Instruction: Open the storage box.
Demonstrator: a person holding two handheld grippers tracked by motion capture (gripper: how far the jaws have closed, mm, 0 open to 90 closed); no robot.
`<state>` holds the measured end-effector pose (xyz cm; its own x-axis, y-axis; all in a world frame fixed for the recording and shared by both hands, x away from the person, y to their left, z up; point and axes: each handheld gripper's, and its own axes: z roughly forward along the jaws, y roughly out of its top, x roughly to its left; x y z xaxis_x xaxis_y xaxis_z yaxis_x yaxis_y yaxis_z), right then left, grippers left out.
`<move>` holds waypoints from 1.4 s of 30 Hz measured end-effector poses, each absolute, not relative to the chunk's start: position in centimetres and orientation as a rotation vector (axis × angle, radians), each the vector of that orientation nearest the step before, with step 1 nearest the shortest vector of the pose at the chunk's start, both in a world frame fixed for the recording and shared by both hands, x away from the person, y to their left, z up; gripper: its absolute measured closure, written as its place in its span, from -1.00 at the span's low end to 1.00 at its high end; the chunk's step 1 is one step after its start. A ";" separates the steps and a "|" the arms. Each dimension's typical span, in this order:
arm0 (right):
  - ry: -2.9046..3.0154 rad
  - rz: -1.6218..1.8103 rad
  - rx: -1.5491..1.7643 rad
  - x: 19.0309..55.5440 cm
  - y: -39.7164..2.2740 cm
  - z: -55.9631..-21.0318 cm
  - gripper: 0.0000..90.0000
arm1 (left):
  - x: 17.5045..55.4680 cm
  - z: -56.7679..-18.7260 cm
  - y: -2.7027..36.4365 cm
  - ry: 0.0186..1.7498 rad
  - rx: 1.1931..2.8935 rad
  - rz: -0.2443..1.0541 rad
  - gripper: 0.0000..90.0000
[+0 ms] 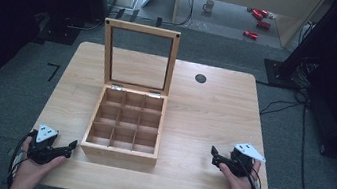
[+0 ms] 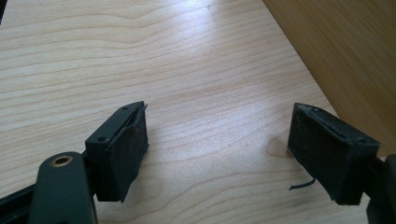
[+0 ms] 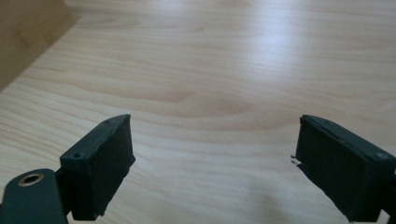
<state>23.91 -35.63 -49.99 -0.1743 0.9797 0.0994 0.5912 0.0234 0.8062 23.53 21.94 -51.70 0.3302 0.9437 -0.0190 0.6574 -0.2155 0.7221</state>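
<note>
Dim in the high view, with black corners on both sides and a soft, grainy look. Brighter on the counter [image 1: 214, 111] than on the floor around it. Lightest far behind the wooden box [image 1: 124, 127], as if from a window back there. Soft dark shadow inside the box's little squares. In the left gripper view, a pale white shine on the wood beyond the fingers [image 2: 122, 149], which look sharp and very dark. In the right gripper view, the same pale glare beyond the fingers [image 3: 100, 163], with blurry wood far away.
</note>
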 end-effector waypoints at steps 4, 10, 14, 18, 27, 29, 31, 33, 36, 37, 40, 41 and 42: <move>1.785 0.998 1.633 22.8 -37.3 -50.6 -0.76 | 23.5 -51.7 21.9 1.403 1.962 0.578 -0.54; 1.755 0.921 1.681 21.2 -39.4 -51.4 -0.75 | 23.5 -51.7 21.9 1.404 1.964 0.584 -0.54; 1.751 0.859 1.706 20.4 -40.6 -51.9 -0.75 | 23.5 -51.7 21.9 1.403 1.970 0.586 -0.53; 1.754 0.827 1.723 19.6 -41.5 -52.2 -0.75 | 23.5 -51.7 21.9 1.403 1.970 0.586 -0.53; 1.758 0.790 1.738 18.1 -43.0 -52.5 -0.76 | 23.5 -51.7 21.9 1.407 1.967 0.587 -0.53; 1.760 0.791 1.735 17.9 -43.2 -52.6 -0.77 | 23.5 -51.7 21.9 1.407 1.967 0.588 -0.53; 1.768 0.794 1.730 17.9 -43.3 -52.6 -0.77 | 23.5 -51.7 21.8 1.410 1.969 0.594 -0.53; 1.768 0.793 1.730 17.9 -43.3 -52.6 -0.78 | 23.5 -51.7 21.8 1.418 1.970 0.603 -0.53; 1.768 0.794 1.730 17.9 -43.3 -52.6 -0.78 | 23.5 -51.7 21.8 1.420 1.969 0.602 -0.54; 1.768 0.794 1.730 17.9 -43.3 -52.6 -0.78 | 23.5 -51.7 21.8 1.422 1.964 0.601 -0.54; 1.768 0.794 1.730 17.9 -43.3 -52.6 -0.78 | 23.5 -51.7 21.8 1.422 1.962 0.600 -0.54; 1.769 0.794 1.730 17.9 -43.3 -52.6 -0.78 | 23.5 -51.7 21.8 1.422 1.963 0.600 -0.54; 1.769 0.794 1.730 17.9 -43.3 -52.6 -0.78 | 23.5 -51.7 21.8 1.422 1.964 0.601 -0.54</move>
